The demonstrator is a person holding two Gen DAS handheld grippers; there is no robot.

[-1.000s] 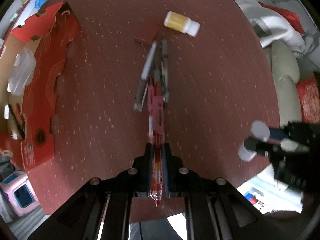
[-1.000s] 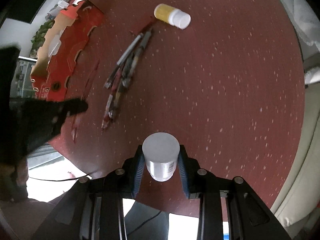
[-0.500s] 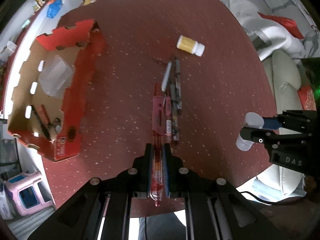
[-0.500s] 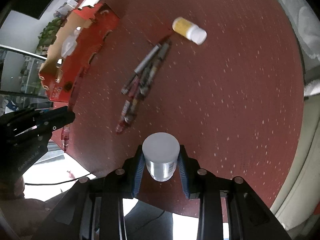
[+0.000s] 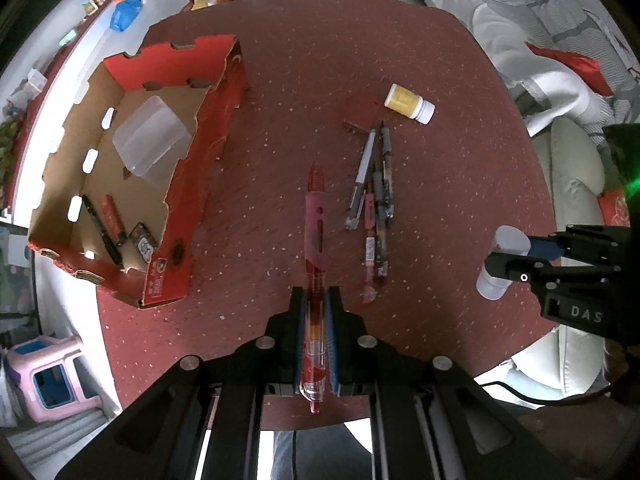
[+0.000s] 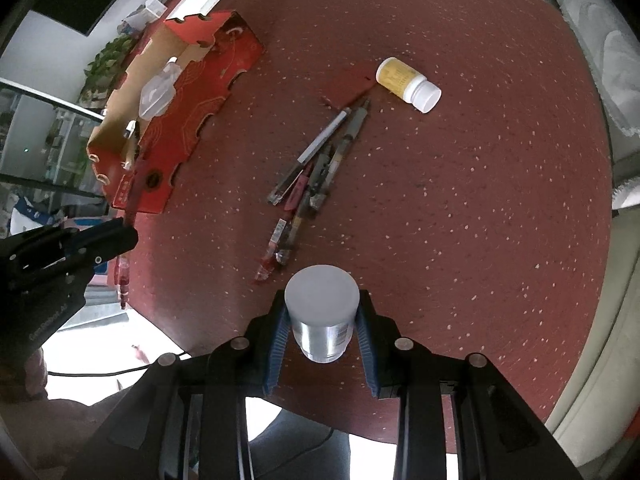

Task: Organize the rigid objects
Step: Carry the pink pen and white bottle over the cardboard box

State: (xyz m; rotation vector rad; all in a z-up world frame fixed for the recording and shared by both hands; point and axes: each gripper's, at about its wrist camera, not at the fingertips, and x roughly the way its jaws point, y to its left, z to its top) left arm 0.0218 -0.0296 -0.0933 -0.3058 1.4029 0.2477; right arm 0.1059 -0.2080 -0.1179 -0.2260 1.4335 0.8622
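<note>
A: Where is there room on the desk (image 6: 500, 208)?

B: The right half of the red desk lies bare out to its rounded right edge; the cardboard box (image 5: 176, 208) sits at the left edge, open side up, near the far left corner; the loose pens (image 6: 316, 168) lie in a bundle near the middle, with the yellow bottle (image 6: 408, 84) just beyond their far tips, apart from the box.

A: And the grippers?

B: The left gripper (image 5: 316, 304) is closed narrow on a red pen (image 5: 315, 216), which points forward over the desk between the box and the bundle; the right gripper (image 6: 322, 316) is clamped on a white-capped bottle (image 6: 322, 308) over the near edge.

A: What differs from a second ago?

B: The left view is higher now; the whole box shows, where before only its near wall did; the held pen has come clear of the bundle, which it overlapped earlier; the right gripper keeps the same hold on its bottle.

A: Anything hard to read?

B: Inside the box a clear plastic container (image 5: 150, 136) and a black pen (image 5: 100, 228) show, but the small things beside them are too small to name; in the right view the box wall hides most of its contents.
</note>
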